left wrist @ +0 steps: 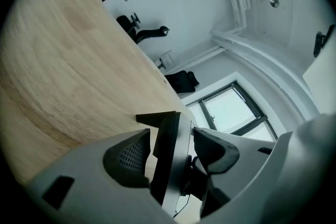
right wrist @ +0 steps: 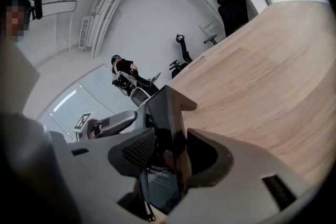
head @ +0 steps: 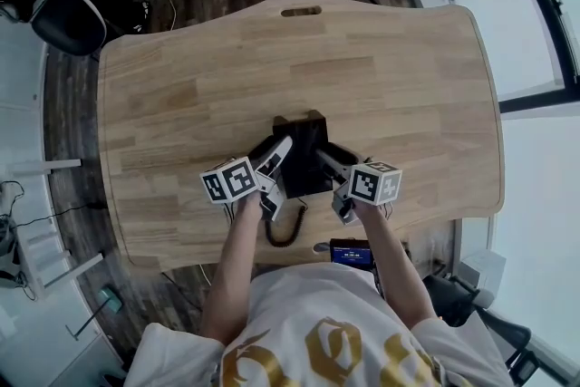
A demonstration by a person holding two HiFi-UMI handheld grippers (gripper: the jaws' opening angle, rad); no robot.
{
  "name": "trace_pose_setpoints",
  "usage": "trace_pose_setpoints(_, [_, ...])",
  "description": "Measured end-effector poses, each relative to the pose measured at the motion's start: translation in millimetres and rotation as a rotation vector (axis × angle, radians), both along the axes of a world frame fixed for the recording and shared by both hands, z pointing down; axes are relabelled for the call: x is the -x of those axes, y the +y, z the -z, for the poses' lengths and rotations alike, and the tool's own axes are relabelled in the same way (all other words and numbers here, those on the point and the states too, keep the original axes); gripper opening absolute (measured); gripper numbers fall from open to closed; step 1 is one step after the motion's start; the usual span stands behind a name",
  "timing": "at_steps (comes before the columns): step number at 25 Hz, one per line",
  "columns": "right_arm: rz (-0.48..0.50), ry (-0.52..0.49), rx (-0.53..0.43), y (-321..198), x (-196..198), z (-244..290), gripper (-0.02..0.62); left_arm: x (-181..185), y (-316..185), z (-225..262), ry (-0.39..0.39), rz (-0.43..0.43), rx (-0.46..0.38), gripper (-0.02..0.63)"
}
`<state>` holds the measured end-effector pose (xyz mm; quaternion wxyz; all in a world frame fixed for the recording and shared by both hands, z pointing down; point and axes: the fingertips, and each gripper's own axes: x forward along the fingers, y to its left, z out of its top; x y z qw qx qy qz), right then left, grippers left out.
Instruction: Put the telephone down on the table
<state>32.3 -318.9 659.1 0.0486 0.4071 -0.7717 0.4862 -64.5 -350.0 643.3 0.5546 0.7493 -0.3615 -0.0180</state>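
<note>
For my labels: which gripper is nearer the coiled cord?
The left gripper: the cord curls just below it in the head view, farther from the right gripper.

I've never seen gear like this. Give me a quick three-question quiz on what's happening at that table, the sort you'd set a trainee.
1. Multiple choice: what stands between the jaws of both the left hand-held gripper and the right hand-held gripper? A, a mug; B, a black telephone; C, a book.
2. True or false: the table has a glass top.
3. Short answer: toward whom does the coiled cord trail from the telephone?
Key: 1, B. 2, false; it is wood. 3, toward the person who holds the grippers, at the table's near edge.
</note>
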Motion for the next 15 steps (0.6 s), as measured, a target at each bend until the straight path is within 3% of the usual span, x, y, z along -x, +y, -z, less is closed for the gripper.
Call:
trace_pose_setpoints(3, [-0.036, 0.034, -0.022, 1, -8, 7, 0.172, 7, 0, 10, -0.02, 0.016, -0.027, 0.241])
trace_pose_setpoints(6, [-0.053, 0.036, -0.043, 6, -11, 19, 0.155, 20, 2, 26, -0.106, 0.054, -0.106, 0.234])
trace_pose_setpoints(10, [-0.101, 0.023, -0.087, 8, -12, 40, 0.146, 30, 4, 52, -0.236, 0.085, -0.25, 0.093])
trace_pose_setpoints(15, [-0.134, 0.042, -0.142, 22, -9, 58, 0.087, 20, 21, 69, -0.277, 0.021, -0.313, 0.037])
